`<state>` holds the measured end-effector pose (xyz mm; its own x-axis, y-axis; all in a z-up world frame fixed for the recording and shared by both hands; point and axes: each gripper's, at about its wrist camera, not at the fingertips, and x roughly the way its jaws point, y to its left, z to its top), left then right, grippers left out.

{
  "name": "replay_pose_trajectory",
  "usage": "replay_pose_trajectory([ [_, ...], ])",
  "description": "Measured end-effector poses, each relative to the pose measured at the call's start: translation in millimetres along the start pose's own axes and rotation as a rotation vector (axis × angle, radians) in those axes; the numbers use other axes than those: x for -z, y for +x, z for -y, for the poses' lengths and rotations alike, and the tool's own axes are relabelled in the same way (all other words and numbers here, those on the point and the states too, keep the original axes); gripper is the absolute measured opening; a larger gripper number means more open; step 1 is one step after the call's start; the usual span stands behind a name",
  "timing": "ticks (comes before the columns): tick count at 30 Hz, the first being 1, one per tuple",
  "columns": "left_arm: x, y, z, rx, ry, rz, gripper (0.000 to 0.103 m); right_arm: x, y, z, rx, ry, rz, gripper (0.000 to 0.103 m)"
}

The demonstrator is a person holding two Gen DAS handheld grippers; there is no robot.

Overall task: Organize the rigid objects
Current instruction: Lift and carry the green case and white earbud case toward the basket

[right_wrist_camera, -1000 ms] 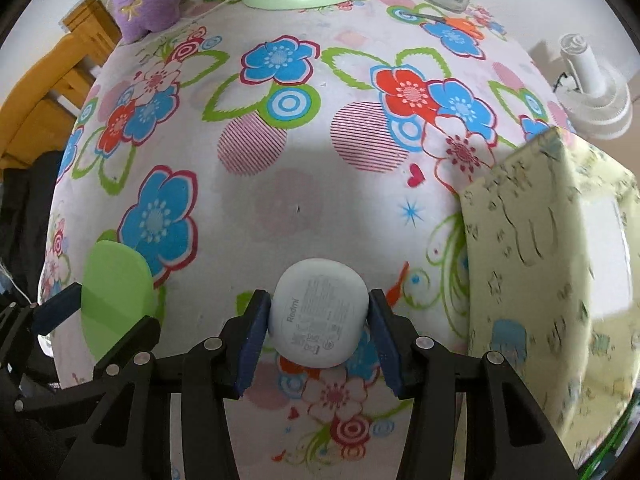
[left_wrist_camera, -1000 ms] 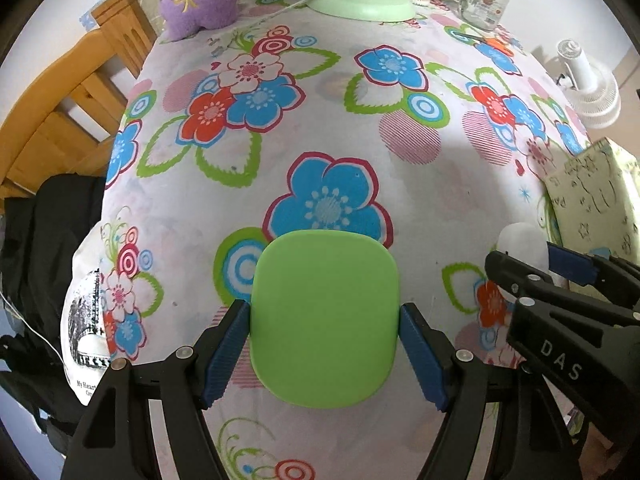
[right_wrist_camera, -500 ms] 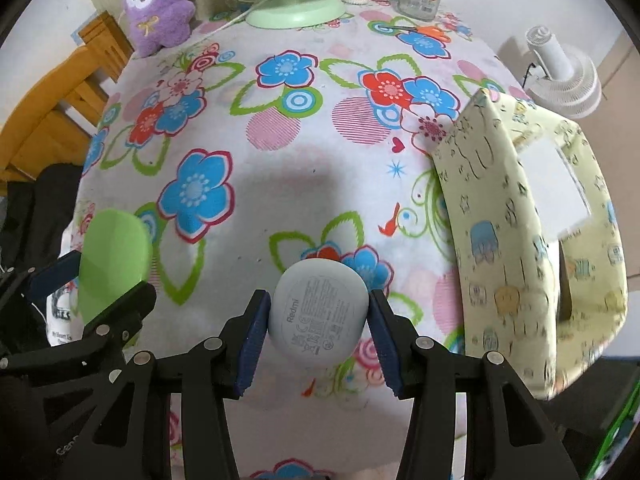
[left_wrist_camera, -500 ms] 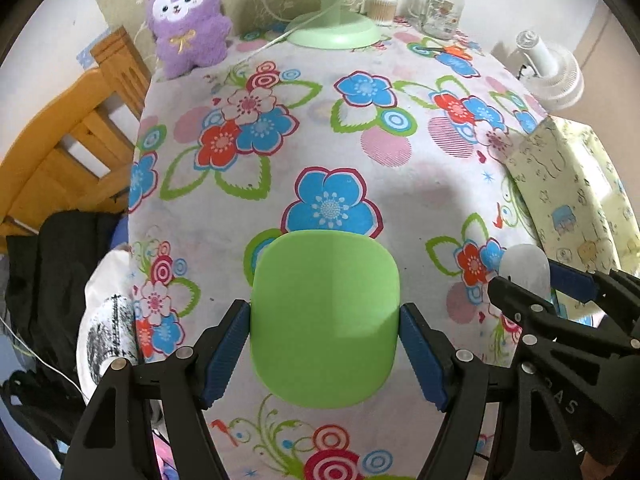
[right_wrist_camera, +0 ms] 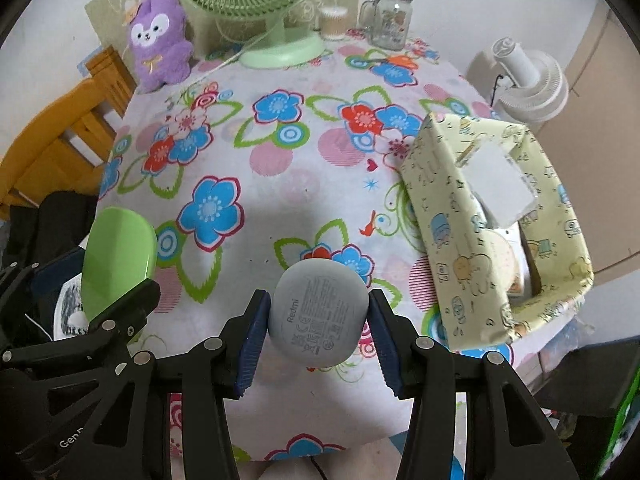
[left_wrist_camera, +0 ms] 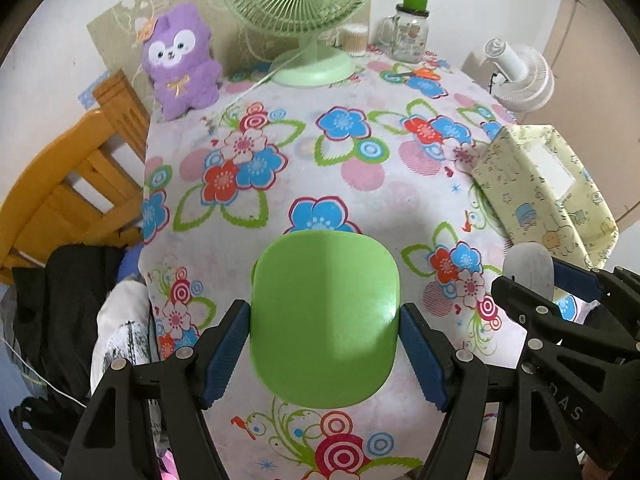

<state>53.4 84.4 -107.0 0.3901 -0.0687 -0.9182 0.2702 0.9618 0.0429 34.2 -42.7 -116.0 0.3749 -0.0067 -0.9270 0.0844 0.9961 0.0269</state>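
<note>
My left gripper [left_wrist_camera: 324, 344] is shut on a flat green rounded case [left_wrist_camera: 324, 316] and holds it above the near edge of the flowered table. My right gripper [right_wrist_camera: 318, 320] is shut on a grey-white rounded Redmi earbud case [right_wrist_camera: 318, 314], also held above the near edge. In the right wrist view the green case [right_wrist_camera: 118, 258] shows at the left. In the left wrist view the earbud case [left_wrist_camera: 528, 270] shows at the right. A pale yellow fabric storage box [right_wrist_camera: 500, 232] stands open at the table's right side, with a few items inside.
At the table's back stand a green desk fan [right_wrist_camera: 260, 12], a purple plush toy [right_wrist_camera: 158, 40], a glass jar with green lid [right_wrist_camera: 390, 12] and a small cotton-swab tub [right_wrist_camera: 332, 22]. A wooden chair [left_wrist_camera: 68, 184] and dark clothes are at the left. A white floor fan [right_wrist_camera: 528, 80] is right.
Both grippers have pulled back and up from the table with their cases still held, so more of the table, the fan and the storage box come into view.
</note>
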Motion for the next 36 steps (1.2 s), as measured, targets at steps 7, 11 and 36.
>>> replay_pose_trajectory([
  [7, -2, -12, 6, -0.005, 0.011, 0.037, 0.077, 1, -14, 6, -0.003, 0.017, 0.036, 0.052],
  [11, -10, -16, 13, -0.011, 0.007, 0.050, 0.077, -5, -19, 14, -0.013, 0.012, 0.050, 0.052],
  [36, -73, -5, 119, -0.026, -0.046, 0.045, 0.077, -56, -12, 132, -0.030, -0.047, 0.042, 0.052],
])
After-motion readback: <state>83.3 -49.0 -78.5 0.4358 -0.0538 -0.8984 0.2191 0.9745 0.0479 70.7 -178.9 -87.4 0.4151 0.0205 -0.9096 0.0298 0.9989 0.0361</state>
